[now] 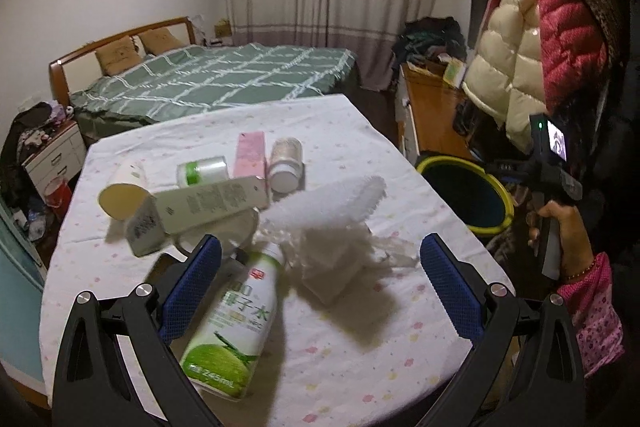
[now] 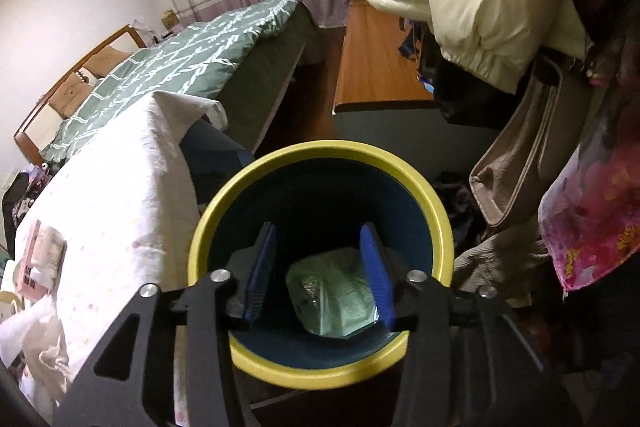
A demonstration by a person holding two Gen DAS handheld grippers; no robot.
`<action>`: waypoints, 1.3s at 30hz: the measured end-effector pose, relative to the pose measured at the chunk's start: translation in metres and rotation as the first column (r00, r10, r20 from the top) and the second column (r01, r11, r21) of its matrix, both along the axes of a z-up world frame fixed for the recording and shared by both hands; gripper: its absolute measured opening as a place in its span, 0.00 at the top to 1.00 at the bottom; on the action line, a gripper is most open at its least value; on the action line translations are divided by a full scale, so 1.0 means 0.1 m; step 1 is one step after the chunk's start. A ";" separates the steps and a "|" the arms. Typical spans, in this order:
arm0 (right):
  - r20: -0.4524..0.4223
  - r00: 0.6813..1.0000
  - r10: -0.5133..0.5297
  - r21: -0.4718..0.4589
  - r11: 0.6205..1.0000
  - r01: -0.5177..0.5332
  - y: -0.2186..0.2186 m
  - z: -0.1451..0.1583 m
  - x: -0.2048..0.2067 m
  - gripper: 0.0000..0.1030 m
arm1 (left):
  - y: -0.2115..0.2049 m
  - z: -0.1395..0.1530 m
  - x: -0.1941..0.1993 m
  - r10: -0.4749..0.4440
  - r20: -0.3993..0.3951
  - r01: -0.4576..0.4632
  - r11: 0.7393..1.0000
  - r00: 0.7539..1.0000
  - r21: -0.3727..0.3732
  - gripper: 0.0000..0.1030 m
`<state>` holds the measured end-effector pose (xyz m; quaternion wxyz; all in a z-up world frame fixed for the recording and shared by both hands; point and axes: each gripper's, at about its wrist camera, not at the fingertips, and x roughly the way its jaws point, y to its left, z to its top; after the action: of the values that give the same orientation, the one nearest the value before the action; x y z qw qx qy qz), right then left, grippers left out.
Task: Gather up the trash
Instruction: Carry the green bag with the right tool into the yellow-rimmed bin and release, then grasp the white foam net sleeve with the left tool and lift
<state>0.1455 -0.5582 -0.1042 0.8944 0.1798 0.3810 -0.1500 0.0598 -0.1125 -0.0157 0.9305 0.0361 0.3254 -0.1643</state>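
Left wrist view: the left gripper (image 1: 320, 283) hangs over a tabletop (image 1: 360, 155) draped in a white cloth with small pastel flowers. Its fingers (image 1: 192, 291), black arms faced with ribbed blue pads, are spread wide and released, grasping nothing. Between them at lower centre lies a coconut-water bottle (image 1: 232, 331), a smooth cylinder on its side with a white and green printed label. Just right of it sits a crumpled white tissue (image 1: 332, 267) tangled with clear crinkled film. Above, at centre frame, lies a fluffy white cloth roll (image 1: 340, 203). Left of centre, a long white carton (image 1: 212, 203) with printed text lies tilted over a small box (image 1: 144, 227); a paper cup (image 1: 122, 195) lies on its side at the left. Behind them are a clear lidded jar (image 1: 202, 169), a pink rectangular box (image 1: 250, 155) and a round white jar (image 1: 285, 165).

At the right edge of the frame stands a trash bin (image 1: 496, 183), round, with a yellow-green rim and dark blue interior, beside the tabletop.

Right wrist view: the right gripper (image 2: 320, 279) points down into the bin's mouth, its fingers parted and released. Below and between them, on the bin floor, rests a crumpled green wrapper (image 2: 332, 295), glossy and faceted.
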 end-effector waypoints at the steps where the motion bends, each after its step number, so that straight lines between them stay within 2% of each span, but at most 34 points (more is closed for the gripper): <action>1: 0.008 1.000 0.005 0.000 1.000 -0.005 0.04 0.01 -0.04 0.57 | -0.02 -0.02 0.01 -0.007 -0.007 0.007 1.000 1.000 0.000 0.05; 9: 0.062 0.997 0.038 0.020 0.999 -0.039 0.21 0.14 -0.34 0.56 | -0.32 -0.16 0.16 -0.082 -0.009 0.082 0.995 0.997 0.058 0.05; 16: 0.095 0.995 0.034 0.031 0.999 -0.037 0.17 0.24 -0.50 0.53 | -0.52 -0.37 0.56 -0.093 -0.043 0.097 0.989 0.995 0.114 0.27; 21: 0.100 0.995 0.027 0.047 0.998 -0.031 0.11 0.22 -0.52 0.53 | -0.56 -0.44 0.72 -0.083 -0.045 0.089 0.986 0.996 0.138 0.35; 30: 0.092 0.995 0.041 0.073 0.996 -0.048 0.11 0.13 -0.46 0.53 | -0.55 -0.44 0.85 -0.084 -0.037 0.089 0.984 0.996 0.155 0.53; 32: 0.097 0.994 0.044 0.075 0.996 -0.052 0.11 0.14 -0.47 0.53 | -0.54 -0.42 0.86 -0.084 -0.032 0.088 0.985 0.996 0.148 0.60; 33: 0.100 0.994 0.046 0.076 0.996 -0.054 0.11 0.14 -0.47 0.53 | -0.53 -0.42 0.87 -0.082 -0.029 0.086 0.986 0.996 0.145 0.70; 39: 0.112 0.992 0.054 0.079 0.995 -0.064 0.12 0.16 -0.50 0.53 | -0.50 -0.33 0.90 -0.069 -0.011 0.070 0.990 0.998 0.122 0.79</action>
<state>0.0953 -0.5467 -0.0887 0.9099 0.2132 0.3423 -0.0975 0.1499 -0.1623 -0.0485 0.9191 0.1036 0.3365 -0.1767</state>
